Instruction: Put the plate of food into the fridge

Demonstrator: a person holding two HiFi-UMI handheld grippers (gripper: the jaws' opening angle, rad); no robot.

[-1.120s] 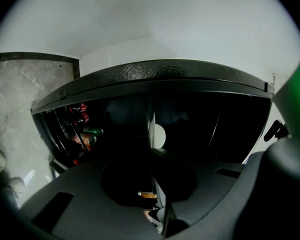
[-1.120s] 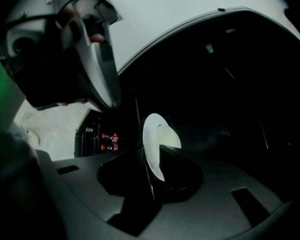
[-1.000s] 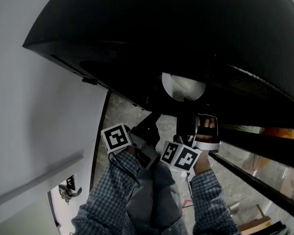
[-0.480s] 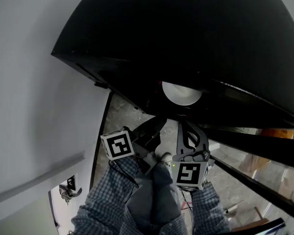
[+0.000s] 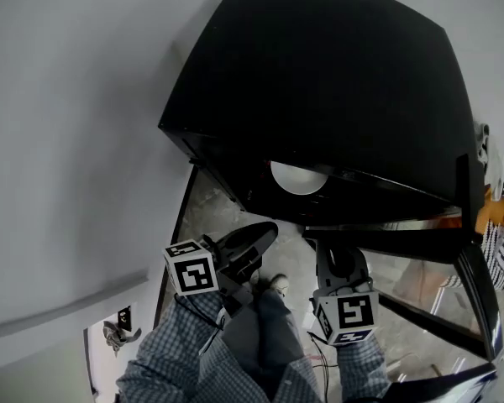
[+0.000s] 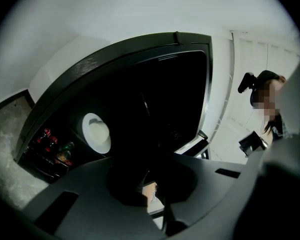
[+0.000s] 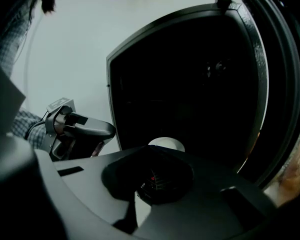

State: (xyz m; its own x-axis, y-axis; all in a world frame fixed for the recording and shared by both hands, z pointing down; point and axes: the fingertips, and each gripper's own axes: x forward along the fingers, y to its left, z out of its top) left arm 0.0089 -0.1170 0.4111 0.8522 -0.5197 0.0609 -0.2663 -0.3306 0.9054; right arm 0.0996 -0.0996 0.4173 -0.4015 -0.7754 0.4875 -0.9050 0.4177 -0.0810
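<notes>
A white plate [image 5: 296, 177] with pale food sits inside the dark, open fridge [image 5: 336, 91]; it also shows in the left gripper view as a plate [image 6: 96, 133] and just above the jaws in the right gripper view as a plate [image 7: 166, 144]. My left gripper [image 5: 254, 237] hangs in front of the fridge, below the plate, shut and empty. My right gripper [image 5: 340, 260] hangs beside it under the door's edge, shut with nothing in it. Both stand clear of the plate. The left gripper [image 7: 87, 130] appears at the left of the right gripper view.
The fridge door [image 5: 420, 240] stands open to the right, its shelves reaching toward me. Bottles [image 6: 52, 146] sit low in the fridge. A person [image 5: 500, 196] stands at the far right. A white wall [image 5: 76, 158] is on the left and marble floor [image 5: 210, 212] below.
Both grippers have drawn back from the fridge opening toward me, and the right one has rolled and shut. The plate stays inside. More of the fridge's top is in view.
</notes>
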